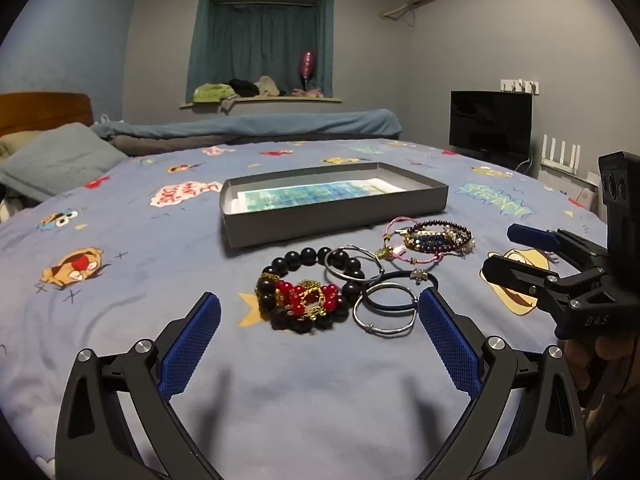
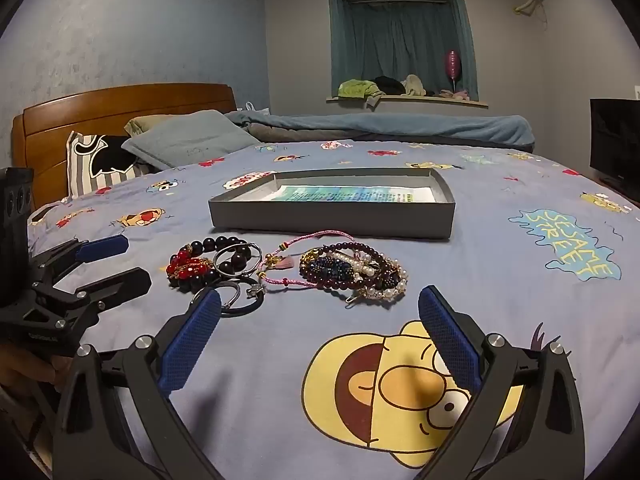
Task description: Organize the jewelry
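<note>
Your left hand-held gripper [image 1: 319, 312] wide and empty, your right hand-held gripper [image 2: 319, 312] likewise, tangled beaded bracelets [image 2: 354, 270] before shallow grey cardboard box [image 1: 336, 220], cartoon-print blue bedsheet [image 1: 120, 280].

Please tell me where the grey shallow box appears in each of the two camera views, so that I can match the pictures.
Left wrist view: the grey box lies at centre, slightly above the middle, behind the jewelry.
Right wrist view: the grey box lies at centre, again behind the jewelry.
Shared landmark: the teal curtain on the far wall.
</note>
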{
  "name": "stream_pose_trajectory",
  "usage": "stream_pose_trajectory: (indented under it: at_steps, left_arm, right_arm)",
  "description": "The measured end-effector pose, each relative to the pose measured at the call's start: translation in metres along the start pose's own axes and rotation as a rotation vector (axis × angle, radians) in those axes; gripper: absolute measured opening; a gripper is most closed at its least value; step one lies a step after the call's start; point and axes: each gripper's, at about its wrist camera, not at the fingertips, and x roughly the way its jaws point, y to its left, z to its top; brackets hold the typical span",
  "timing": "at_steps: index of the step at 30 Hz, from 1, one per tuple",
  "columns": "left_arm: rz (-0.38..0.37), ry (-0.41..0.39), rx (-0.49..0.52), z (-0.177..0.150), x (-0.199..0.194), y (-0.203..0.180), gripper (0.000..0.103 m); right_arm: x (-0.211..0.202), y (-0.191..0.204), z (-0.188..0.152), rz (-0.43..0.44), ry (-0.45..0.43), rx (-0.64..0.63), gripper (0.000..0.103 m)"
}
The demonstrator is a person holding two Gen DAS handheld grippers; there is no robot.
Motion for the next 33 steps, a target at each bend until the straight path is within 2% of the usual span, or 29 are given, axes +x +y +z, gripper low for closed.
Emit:
stream_pose_trajectory:
  at_steps: [33]
  left_arm:
    - [-0.004, 0.017, 0.009, -0.0031, 0.0036, -0.0002, 0.098]
  right_arm:
    - [0.0035, 0.0007, -0.0012, 0.004, 0.003, 0.006, 0.098]
